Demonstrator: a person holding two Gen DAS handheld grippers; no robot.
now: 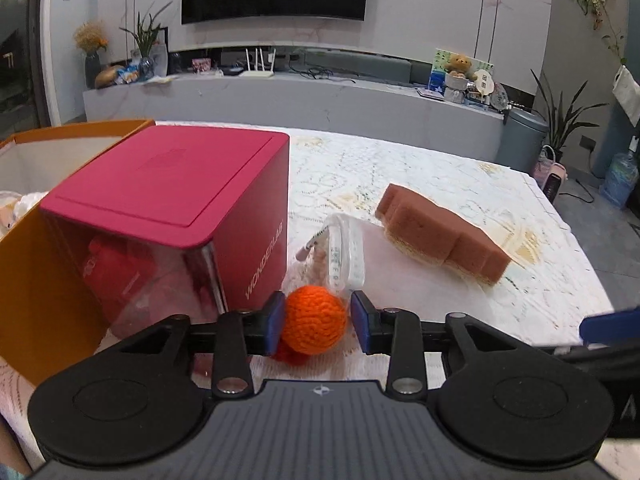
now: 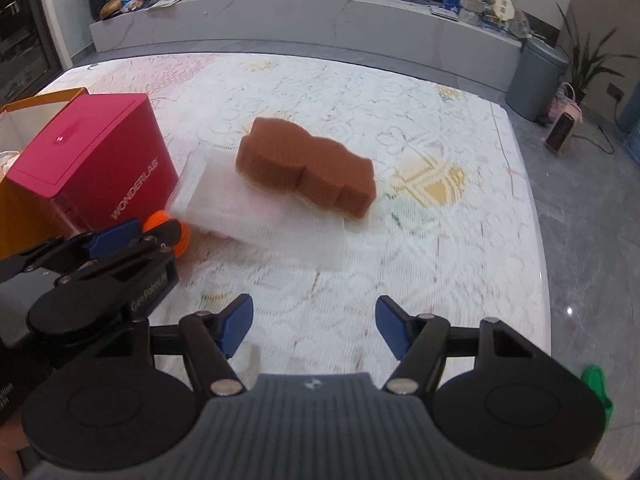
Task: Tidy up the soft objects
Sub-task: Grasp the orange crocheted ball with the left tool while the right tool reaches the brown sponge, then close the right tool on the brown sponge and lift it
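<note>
An orange knitted ball (image 1: 314,320) lies on the table between the blue pads of my left gripper (image 1: 318,326). The left pad touches it and a small gap shows at the right pad, so the jaws stand around it, open. The ball also shows in the right wrist view (image 2: 176,232), partly hidden by the left gripper (image 2: 132,236). A brown sponge (image 1: 442,238) (image 2: 306,170) lies on a clear plastic bag (image 2: 272,216) mid-table. My right gripper (image 2: 314,330) is open and empty above bare table, nearer than the sponge.
A pink box marked WONDERLAB (image 1: 168,200) (image 2: 88,160) stands left, against an orange open bin (image 1: 44,280) (image 2: 24,216) holding pale soft items. A clear packet with a tube (image 1: 340,252) lies just beyond the ball. The table's right edge (image 2: 536,240) drops to the floor.
</note>
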